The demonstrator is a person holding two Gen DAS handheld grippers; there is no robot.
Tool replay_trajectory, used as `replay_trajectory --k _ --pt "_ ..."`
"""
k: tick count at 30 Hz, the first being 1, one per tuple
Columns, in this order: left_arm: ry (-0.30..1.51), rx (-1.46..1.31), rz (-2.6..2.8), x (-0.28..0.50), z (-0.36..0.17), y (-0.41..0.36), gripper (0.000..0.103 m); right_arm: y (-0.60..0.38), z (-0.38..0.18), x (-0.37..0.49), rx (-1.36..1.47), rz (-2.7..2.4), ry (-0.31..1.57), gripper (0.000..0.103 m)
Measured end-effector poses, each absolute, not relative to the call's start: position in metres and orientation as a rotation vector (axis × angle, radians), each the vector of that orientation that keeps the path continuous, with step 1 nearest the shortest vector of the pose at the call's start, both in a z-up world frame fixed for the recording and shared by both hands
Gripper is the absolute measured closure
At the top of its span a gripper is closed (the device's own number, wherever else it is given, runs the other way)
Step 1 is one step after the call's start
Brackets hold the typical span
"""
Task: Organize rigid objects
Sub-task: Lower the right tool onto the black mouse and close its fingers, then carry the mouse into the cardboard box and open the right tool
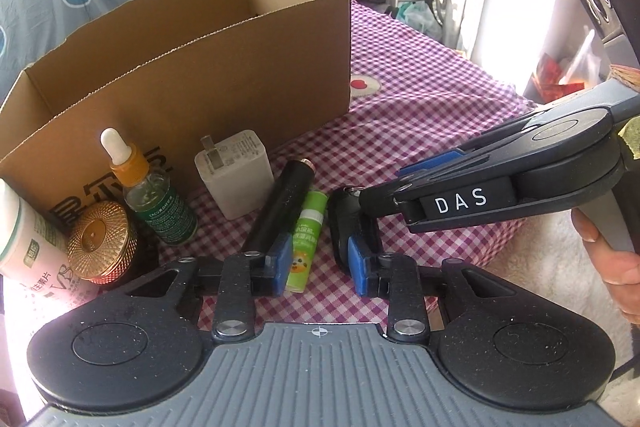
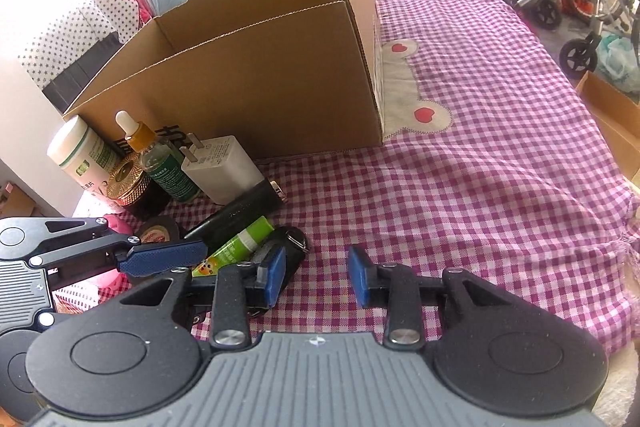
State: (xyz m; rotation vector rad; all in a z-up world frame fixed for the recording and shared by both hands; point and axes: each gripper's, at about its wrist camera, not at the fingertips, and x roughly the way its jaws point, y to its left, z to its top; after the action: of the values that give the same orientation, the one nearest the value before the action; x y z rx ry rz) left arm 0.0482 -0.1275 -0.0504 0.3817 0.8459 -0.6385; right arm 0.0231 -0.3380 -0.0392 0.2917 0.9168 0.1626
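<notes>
Wrist views of two hand-held grippers over a pink-and-white checked cloth (image 1: 420, 127). An open-topped cardboard box (image 1: 240, 87) is set on the cloth, and the rigid objects are grouped on the cloth in front of its near wall.

From the left, the following are seen: a white bottle with a green label (image 1: 24, 239), a jar with a gold ribbed lid (image 1: 98, 243), a dropper bottle with an amber collar (image 1: 160, 203) and a white plug-in charger (image 1: 236, 175), the charger set just before the box wall. A black cylinder (image 1: 280, 203), a green tube (image 1: 310, 227) and a black key fob (image 1: 344, 227) are laid side by side nearer the cameras. A roll of black tape (image 2: 160, 233) is visible only in the right wrist view.

The left gripper (image 1: 320, 263) is drawn in on the green tube, which lies lengthwise between its blue pads; the cylinder and fob are left outside the pads.

The right gripper (image 2: 318, 275) is held by a hand (image 1: 612, 267) and is partly open. Only checked cloth is seen between its pads, and its tips are placed at the ring end of the key fob.
</notes>
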Motion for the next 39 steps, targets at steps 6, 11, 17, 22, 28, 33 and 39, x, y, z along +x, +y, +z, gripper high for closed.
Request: replay_trajectory --k 6,11,17,22,28,33,39 --pt "0.87 0.349 -0.636 0.052 -0.051 -0.128 0.081 -0.337 -0.034 0.018 0.31 0.167 0.881 0.066" --pt "0.889 0.306 -0.676 0.049 -0.051 -0.132 0.081 -0.338 -0.036 0.016 0.343 0.166 0.896 0.066" --pt "0.904 0.287 -0.687 0.044 -0.05 -0.132 0.08 -0.345 -0.039 0.014 0.437 0.185 0.908 0.066" --pt "0.913 0.302 -0.673 0.048 -0.055 -0.138 0.078 -0.347 -0.048 0.016 0.519 0.222 0.926 0.066" --pt "0.951 0.269 -0.701 0.058 -0.061 -0.14 0.075 -0.347 -0.059 0.026 0.63 0.306 0.942 0.066" --pt "0.941 0.267 -0.708 0.057 -0.063 -0.142 0.075 -0.349 -0.066 0.032 0.668 0.309 0.921 0.076" --pt "0.928 0.259 -0.72 0.055 -0.059 -0.142 0.075 -0.358 -0.065 0.025 0.705 0.291 0.906 0.086"
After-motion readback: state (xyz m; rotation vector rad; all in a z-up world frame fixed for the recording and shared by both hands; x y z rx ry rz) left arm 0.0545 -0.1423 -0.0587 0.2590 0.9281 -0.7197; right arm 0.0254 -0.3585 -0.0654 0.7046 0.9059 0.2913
